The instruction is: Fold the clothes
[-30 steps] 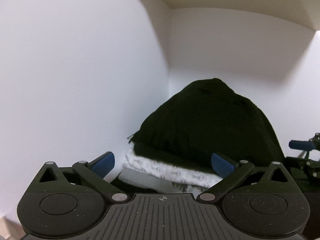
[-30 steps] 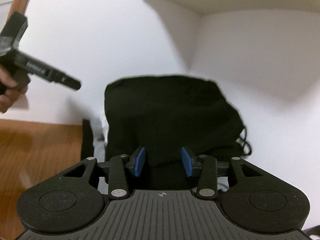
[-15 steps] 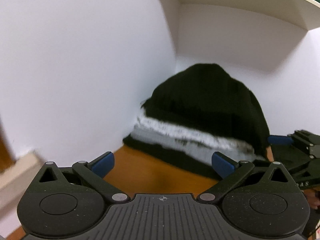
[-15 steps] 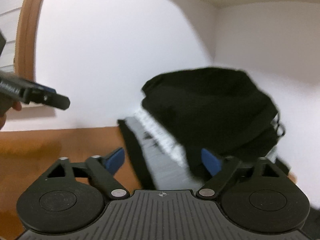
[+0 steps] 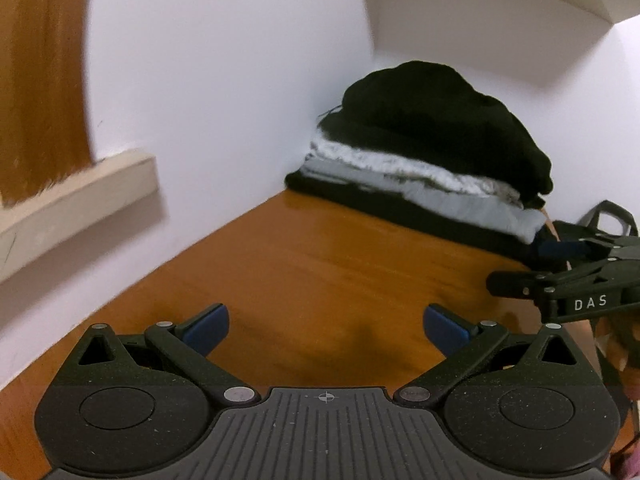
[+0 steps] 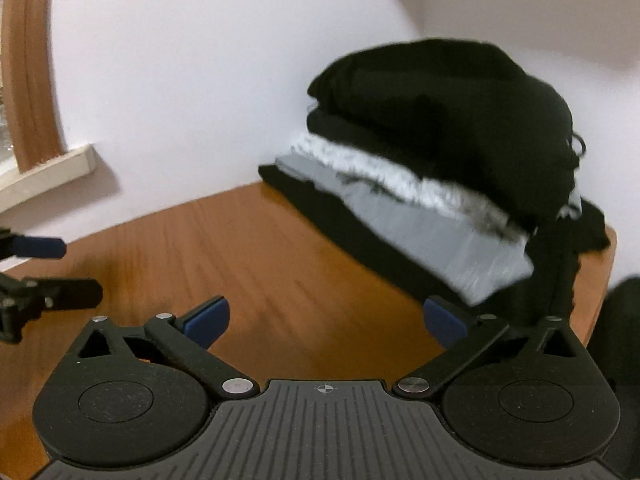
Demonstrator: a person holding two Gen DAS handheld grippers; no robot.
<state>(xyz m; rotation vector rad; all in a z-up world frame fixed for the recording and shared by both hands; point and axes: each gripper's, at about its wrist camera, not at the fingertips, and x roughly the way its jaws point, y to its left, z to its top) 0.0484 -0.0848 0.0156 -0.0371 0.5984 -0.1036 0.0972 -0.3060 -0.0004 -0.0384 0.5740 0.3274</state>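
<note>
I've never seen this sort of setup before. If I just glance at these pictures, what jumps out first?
Most striking is the stack of folded clothes in the far corner of the wooden table, against the white walls: a bulky black garment on top, fluffy white and grey layers beneath. In the foreground, each camera shows its own gripper, the left gripper and right gripper, blue-tipped jaws spread wide and empty.

Cloth stacked on glossy wood, matt plastic tools in front

The wooden tabletop (image 5: 320, 256) is showing a smooth, glossy orange-brown finish that is catching soft reflections. The stack of clothes (image 6: 432, 168) is looking like soft matt cloth: a black knit on top, a fuzzy white layer, smooth grey fabric, black beneath. The left gripper (image 5: 326, 326) and right gripper (image 6: 326, 320) are showing grainy matt black plastic, blue pads and shiny metal pins. The wall (image 5: 224, 80) is looking smooth and matt white.
</note>
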